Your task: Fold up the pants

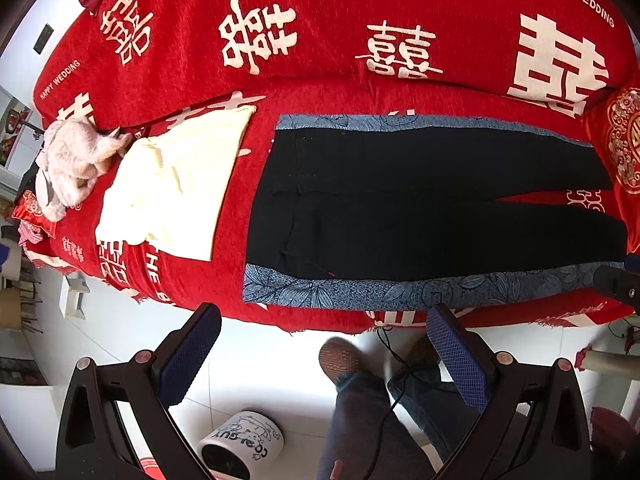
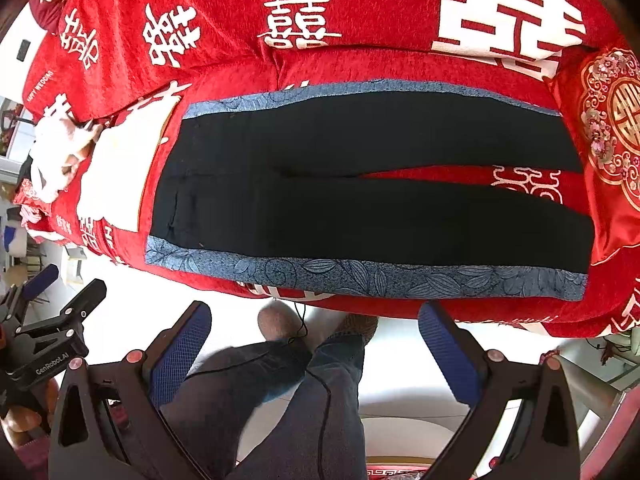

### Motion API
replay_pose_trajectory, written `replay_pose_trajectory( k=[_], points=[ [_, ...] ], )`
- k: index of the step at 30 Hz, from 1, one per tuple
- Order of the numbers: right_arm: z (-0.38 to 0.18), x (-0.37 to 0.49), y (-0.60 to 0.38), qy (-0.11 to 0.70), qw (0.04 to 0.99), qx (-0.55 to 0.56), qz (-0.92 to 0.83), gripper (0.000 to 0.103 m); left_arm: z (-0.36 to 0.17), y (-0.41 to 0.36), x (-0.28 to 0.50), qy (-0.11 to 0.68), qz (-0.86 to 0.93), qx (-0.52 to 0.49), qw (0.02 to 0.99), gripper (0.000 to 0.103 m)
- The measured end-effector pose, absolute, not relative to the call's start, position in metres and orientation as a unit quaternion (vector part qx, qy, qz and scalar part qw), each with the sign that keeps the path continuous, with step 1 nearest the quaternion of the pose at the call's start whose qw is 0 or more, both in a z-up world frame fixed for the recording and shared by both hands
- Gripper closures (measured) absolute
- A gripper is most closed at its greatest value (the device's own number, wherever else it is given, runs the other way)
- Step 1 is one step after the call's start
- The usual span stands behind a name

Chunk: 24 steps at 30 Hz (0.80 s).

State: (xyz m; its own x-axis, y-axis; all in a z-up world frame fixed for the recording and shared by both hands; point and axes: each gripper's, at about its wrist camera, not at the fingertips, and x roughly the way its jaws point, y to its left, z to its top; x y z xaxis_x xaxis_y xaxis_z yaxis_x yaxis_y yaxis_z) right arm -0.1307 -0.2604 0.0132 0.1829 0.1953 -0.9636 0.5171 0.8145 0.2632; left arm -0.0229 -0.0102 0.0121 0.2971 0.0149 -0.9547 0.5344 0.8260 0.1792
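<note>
The pants (image 1: 420, 204) are laid flat on a red sofa cover (image 1: 320, 32) printed with white characters. The garment is black, bordered along both outer edges by a blue leaf-patterned strip (image 1: 360, 290). The waistband is located at the left and the two legs are extended to the right, where a narrow gap of red fabric is exposed between them. In the right wrist view the same pants (image 2: 360, 196) are seen spread across the seat, with the near patterned strip (image 2: 360, 276) lying along the front edge of the sofa.

A folded cream garment (image 1: 172, 184) is placed to the left of the pants, well apart from the waistband. A crumpled pale grey cloth (image 1: 76, 160) is positioned further left. A red embroidered cushion (image 2: 612, 128) is set at the right end, near the leg hems.

The left tongs (image 1: 324, 320) are held wide open above the floor, just short of the near sofa edge; nothing is gripped. The right tongs (image 2: 316, 316) are likewise spread wide and nothing is gripped. The person's legs (image 2: 288, 400) are visible beneath both. A white printed mug (image 1: 244, 444) is seen on the tiled floor.
</note>
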Motion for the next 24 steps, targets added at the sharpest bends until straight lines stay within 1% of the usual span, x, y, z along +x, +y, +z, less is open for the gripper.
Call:
replay_pose_trajectory(
  k=[14, 24],
  points=[
    [0.011, -0.122, -0.246, 0.639, 0.713, 0.269, -0.107, 0.0, 0.01, 0.007, -0.022, 0.578, -0.16, 0.231, 0.766, 0.0],
    [0.011, -0.12, -0.244, 0.638, 0.713, 0.271, -0.104, 0.0, 0.01, 0.006, -0.023, 0.575, -0.163, 0.238, 0.765, 0.0]
  ],
)
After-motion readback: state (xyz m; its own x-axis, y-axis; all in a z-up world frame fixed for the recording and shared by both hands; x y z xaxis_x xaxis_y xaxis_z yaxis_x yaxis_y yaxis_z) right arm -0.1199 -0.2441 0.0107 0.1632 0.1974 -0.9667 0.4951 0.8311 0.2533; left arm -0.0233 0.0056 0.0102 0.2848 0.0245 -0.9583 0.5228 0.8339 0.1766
